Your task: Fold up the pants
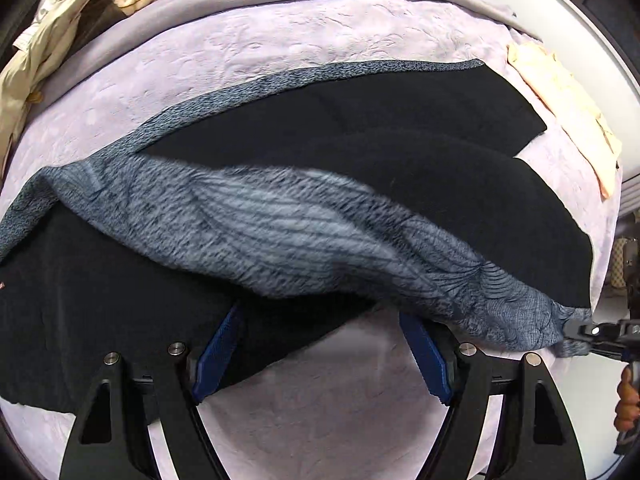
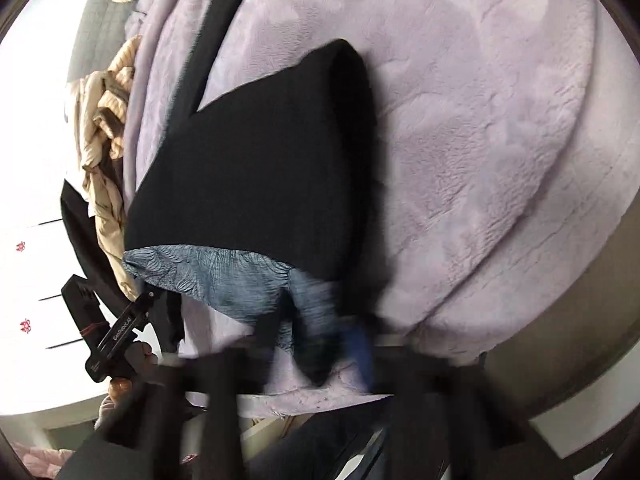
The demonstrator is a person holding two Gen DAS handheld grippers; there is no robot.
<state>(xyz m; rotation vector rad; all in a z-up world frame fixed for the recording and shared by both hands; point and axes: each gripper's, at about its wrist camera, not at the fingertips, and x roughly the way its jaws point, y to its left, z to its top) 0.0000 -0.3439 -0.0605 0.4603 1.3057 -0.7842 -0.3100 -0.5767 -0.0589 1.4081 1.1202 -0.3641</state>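
Black pants (image 1: 400, 168) with a blue-grey patterned waistband (image 1: 280, 232) lie on a lilac blanket (image 1: 280, 52). In the left wrist view my left gripper (image 1: 320, 344) has its blue pads (image 1: 218, 354) wide apart, with the cloth draped over their tips. My right gripper (image 1: 580, 330) shows at the right edge, shut on the waistband's end. In the right wrist view the pants (image 2: 260, 180) and waistband (image 2: 224, 276) hang in front of the blurred right gripper (image 2: 320, 356). The left gripper (image 2: 132, 316) sits at the waistband's left end.
A heap of beige and striped clothes (image 1: 60, 40) lies at the bed's far left, also in the right wrist view (image 2: 104, 152). A folded peach cloth (image 1: 568, 104) lies at the right edge of the bed. A white wall (image 2: 32, 160) stands beyond.
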